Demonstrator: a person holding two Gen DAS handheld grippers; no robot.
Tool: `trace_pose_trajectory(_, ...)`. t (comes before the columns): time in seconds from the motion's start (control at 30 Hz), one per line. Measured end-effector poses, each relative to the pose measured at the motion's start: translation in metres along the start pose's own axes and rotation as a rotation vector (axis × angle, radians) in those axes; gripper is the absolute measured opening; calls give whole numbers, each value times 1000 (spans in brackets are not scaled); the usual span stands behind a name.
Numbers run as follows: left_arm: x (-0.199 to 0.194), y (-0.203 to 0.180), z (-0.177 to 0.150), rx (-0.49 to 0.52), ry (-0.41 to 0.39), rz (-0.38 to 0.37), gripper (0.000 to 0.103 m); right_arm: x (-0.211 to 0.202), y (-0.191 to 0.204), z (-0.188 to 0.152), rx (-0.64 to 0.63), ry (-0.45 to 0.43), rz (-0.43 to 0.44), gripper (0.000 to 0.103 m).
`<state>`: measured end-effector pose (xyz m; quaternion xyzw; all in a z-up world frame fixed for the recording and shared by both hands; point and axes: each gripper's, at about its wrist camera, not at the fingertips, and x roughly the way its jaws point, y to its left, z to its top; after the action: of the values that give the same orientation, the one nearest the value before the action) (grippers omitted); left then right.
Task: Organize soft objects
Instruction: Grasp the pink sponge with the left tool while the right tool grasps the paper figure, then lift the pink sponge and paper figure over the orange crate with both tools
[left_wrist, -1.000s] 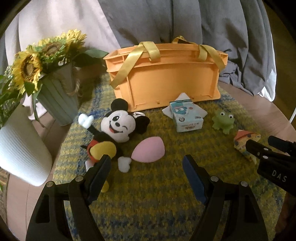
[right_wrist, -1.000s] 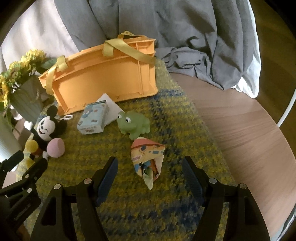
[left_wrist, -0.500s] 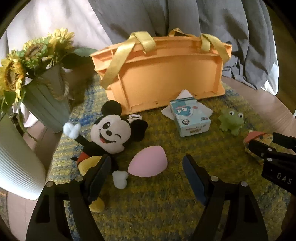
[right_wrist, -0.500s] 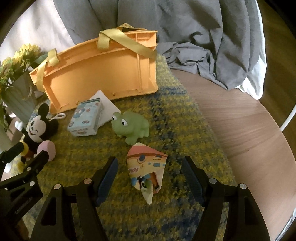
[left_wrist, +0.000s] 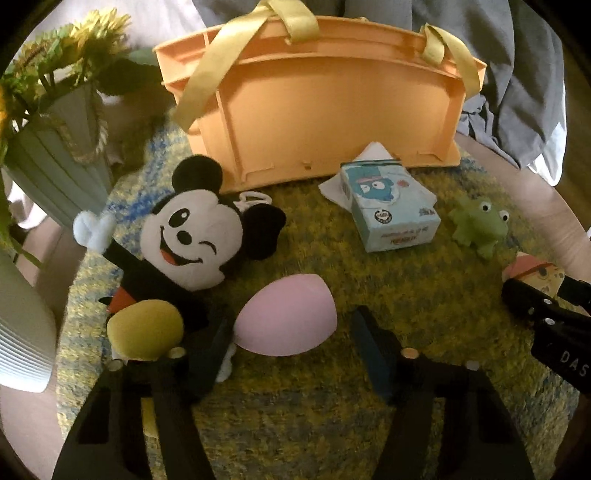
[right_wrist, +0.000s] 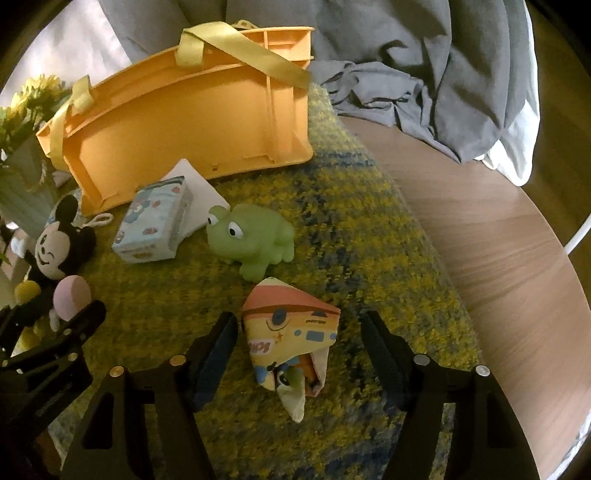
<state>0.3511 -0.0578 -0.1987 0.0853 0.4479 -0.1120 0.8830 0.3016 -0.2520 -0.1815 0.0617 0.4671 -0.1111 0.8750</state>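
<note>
Left wrist: orange crate (left_wrist: 332, 110) (interior hidden); left gripper (left_wrist: 291, 343) closing, unpressed, around pink sponge (left_wrist: 286, 314).

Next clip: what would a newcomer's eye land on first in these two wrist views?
The big orange basket with yellow straps stands at the back of the yellow-blue rug. In front of it on the left lies a winking mouse plush, with a pink egg-shaped sponge between the open fingers of the left gripper. The right gripper straddles a folded cartoon-print pouch, with a green frog just beyond.
</note>
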Motion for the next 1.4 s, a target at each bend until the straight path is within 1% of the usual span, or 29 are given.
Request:
trace_pose_trajectory(0.1, -1, 1, 0, 0, -9, 2, 49, 0, 2, -1, -13, 2, 11, 58)
trace_pose_trajectory(0.17, -1, 2, -1, -1, -11, -2, 48, 0, 4, -1, -24, 1, 20, 49)
trace_pose_trajectory(0.33, -6, 5, -4, -6, -26, -16, 46, -4, 7, -1, -50, -14, 24, 44)
trace_pose_trajectory(0.67, -33, 3, -2, 1, -83, -23, 45, -26, 5, 4, -75, -69, 52, 44)
trace_pose_trajectory(0.97, -66, 1, 4, -17, -127, -20, 45, -50, 5, 10, -88, -130, 114, 44)
trace_pose_trajectory(1.23, -98, 5, 10, -46, -187, -10, 45, -77, 9, 18, -113, -207, 179, 44)
trace_pose_trajectory(1.4, -119, 8, 16, -71, -239, -12, 45, -96, 12, 24, -123, -266, 223, 44)
